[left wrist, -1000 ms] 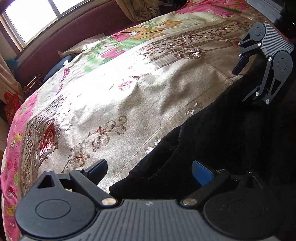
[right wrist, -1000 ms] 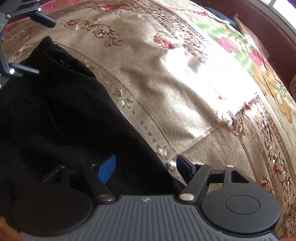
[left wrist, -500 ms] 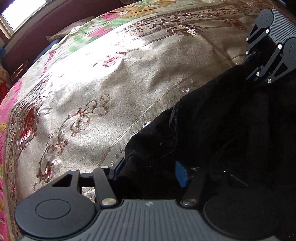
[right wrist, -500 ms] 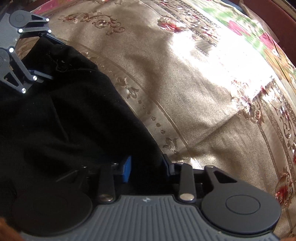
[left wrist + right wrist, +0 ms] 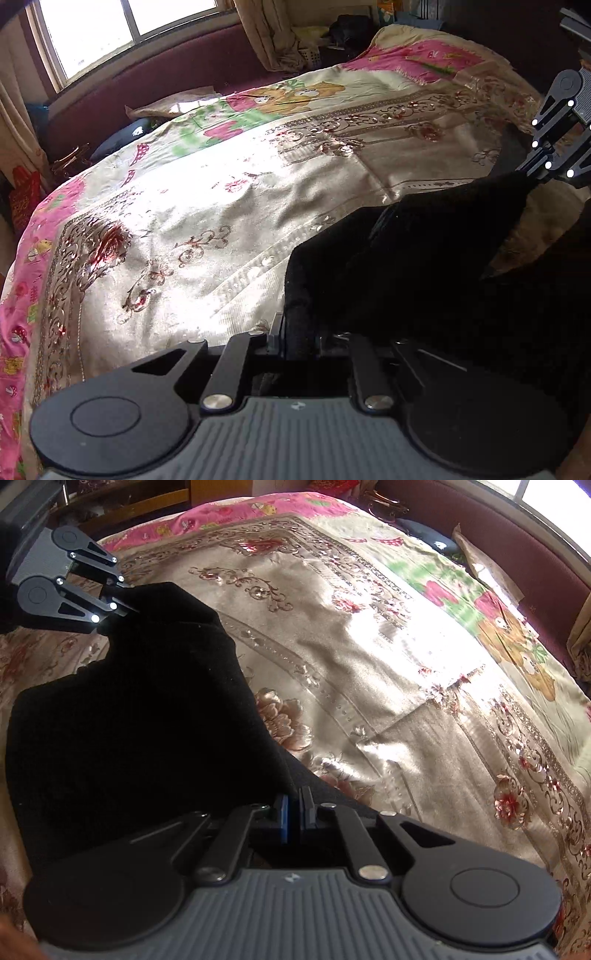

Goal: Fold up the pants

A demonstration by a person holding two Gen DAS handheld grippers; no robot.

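Left tool [image 5: 300, 338] and right tool [image 5: 292, 814] each clamp an edge of the black pants [image 5: 140, 716], raised above the bed [image 5: 369, 664].

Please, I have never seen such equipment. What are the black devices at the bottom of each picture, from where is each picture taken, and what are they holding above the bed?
No robot is here. A person carries one hand-held gripper in each hand, a two-finger clamp with a wide-angle camera looking along its fingers.

One picture comes from the left hand-held gripper, the other from the right hand-held gripper. Each camera also sees the other tool at its picture's edge.

The surface is a bed under a shiny beige bedspread with red-gold flowers and pink borders. Both clamps are closed on the black fabric pants, each pinching an edge, so the cloth hangs stretched between them, lifted off the bedspread.
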